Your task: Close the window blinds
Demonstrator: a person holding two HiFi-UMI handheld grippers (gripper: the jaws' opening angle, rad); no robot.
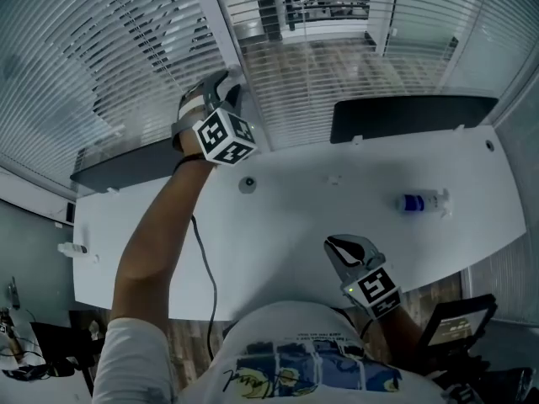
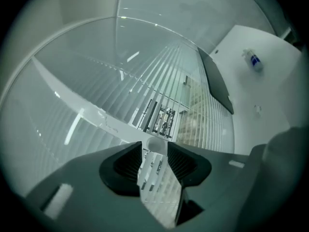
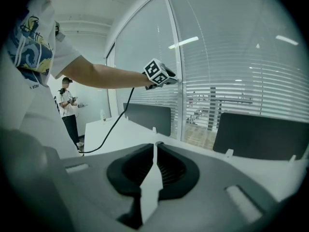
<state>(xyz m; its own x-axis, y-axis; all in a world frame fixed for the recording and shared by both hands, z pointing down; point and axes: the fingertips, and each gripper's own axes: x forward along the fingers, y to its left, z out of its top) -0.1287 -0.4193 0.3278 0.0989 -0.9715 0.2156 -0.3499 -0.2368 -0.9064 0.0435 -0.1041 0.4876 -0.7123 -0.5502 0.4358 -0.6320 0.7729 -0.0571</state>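
Found left gripper (image 2: 154,153) nipped on pale rod (image 2: 155,145) against open-slatted blinds (image 1: 320,66) behind desk (image 1: 320,200), right gripper (image 3: 154,151) closed on nothing; risk of rod slipping free if twisted on so shallow a bite.

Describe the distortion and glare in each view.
Head view: fisheye bows the white rectangular desk and white slatted window blinds. Left gripper view: dark vignette, streaks on window glass, blurry pale round wand tip between jaws. Right gripper view: ceiling-light glare on window glass.

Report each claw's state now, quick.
Left claw: closed on the blind wand.
Right claw: closed, holding nothing.
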